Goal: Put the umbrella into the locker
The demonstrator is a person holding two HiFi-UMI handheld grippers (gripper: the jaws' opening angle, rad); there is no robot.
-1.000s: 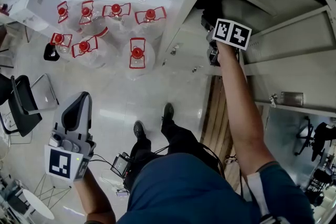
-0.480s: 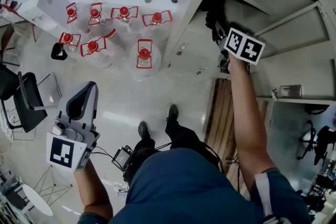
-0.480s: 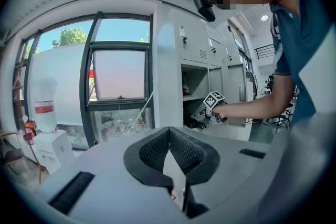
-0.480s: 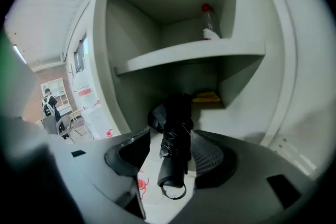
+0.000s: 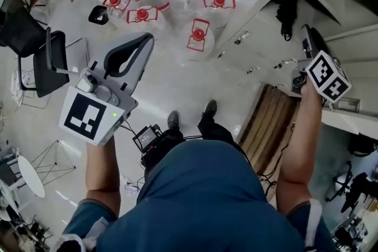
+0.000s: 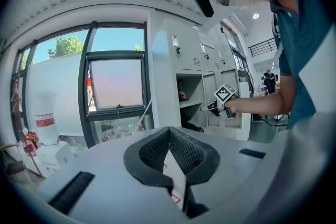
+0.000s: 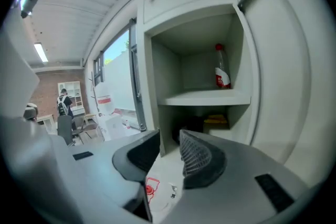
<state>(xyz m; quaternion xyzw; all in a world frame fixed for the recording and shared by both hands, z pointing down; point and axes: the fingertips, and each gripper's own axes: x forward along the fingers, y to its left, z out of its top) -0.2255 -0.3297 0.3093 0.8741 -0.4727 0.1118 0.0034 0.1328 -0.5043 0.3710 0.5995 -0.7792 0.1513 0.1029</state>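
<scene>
Right gripper (image 7: 169,136), raised before the open locker (image 7: 165,71), is closing its jaws with nothing between them. Left gripper (image 6: 169,131), well apart to the left, is pointing at the window (image 6: 115,84), clenched and empty, tips touching. The umbrella (image 7: 190,124), a dark shape, is lying in the lower compartment, left of a yellow item (image 7: 216,122), under the shelf (image 7: 202,97) bearing a bottle (image 7: 221,73).

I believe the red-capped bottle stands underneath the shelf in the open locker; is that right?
Not quite: the red-capped bottle stands on top of the shelf in the open locker, not underneath it. The right gripper view shows this.
</scene>
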